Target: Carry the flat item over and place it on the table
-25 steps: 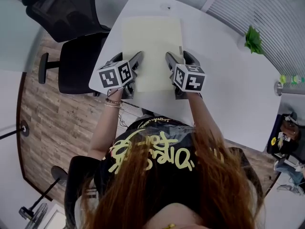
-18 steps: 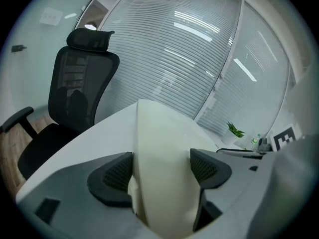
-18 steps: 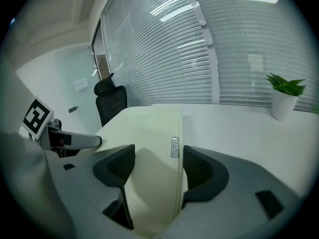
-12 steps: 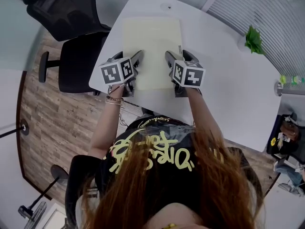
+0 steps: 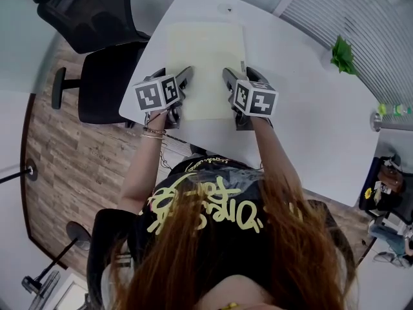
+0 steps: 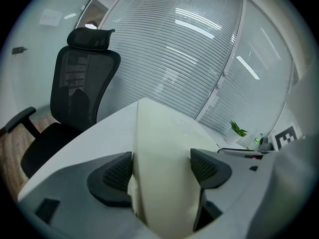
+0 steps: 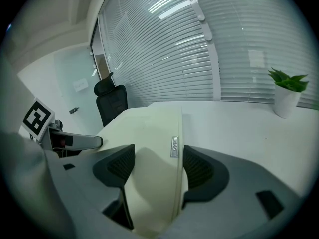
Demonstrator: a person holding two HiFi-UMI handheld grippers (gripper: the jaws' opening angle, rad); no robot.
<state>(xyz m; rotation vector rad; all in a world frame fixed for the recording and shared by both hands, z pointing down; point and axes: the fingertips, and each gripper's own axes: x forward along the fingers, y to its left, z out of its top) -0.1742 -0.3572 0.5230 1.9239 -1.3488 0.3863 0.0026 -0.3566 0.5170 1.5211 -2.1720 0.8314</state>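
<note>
Grippers and flat item at the near edge of the table. My left gripper (image 6: 162, 171) is closed on the near left part of the flat item (image 5: 206, 57): both ribbed pads press against the cream sheet, which fills the space between the jaws. My right gripper (image 7: 154, 167) is closed on the near right part in the same way, just behind the small metal tag (image 7: 174, 147) on that edge.

The item's long axis runs straight ahead of both grippers, away from me and in line with the jaws. Its far end lies flat on the white table (image 5: 303, 115). The near end, inside the jaws, appears slightly gathered; I cannot tell whether it is also resting on the surface. The two grippers sit side by side at the same short end, neither nearer to the item than the other, and the sheet spans the gap between them.

A black chair (image 5: 103, 89) stands off to the left of my left gripper, and a small potted plant (image 5: 343, 53) stands well ahead and to the right of my right gripper. Neither touches the item.

Judgement: placement is nearly done. What remains turns on the item lying forward of the jaws, so opening both and drawing straight back should leave it in place.
</note>
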